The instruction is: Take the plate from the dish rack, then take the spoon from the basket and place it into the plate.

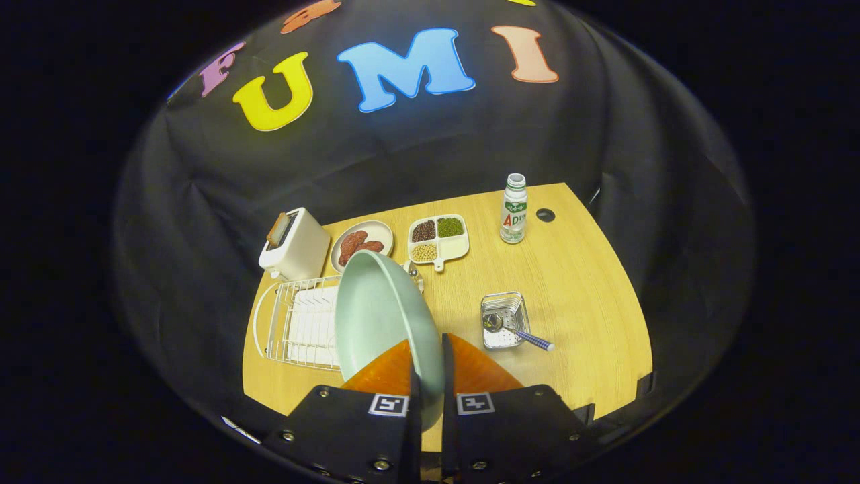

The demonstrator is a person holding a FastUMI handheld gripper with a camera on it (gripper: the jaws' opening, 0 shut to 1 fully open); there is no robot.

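Clearly gripper (428, 376) pinching pale green plate (376, 316) over dish rack (295, 326), bottle (514, 208) label seemingly unreadable.

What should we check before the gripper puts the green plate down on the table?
1. Grip: the gripper has both fingers pressed on the rim of the green plate: ok.
2. Plate out of the dish rack: it is held up on edge above the rack: ok.
3. Bare spot to land: open wood on the table between the rack and the metal basket: ok.
4. Spoon ready: it lies in the basket, handle sticking out over the rim: ok.
5. Plate level for setting down: it stands nearly on edge: not ok.
6. Firmness of the grip: cannot tell.
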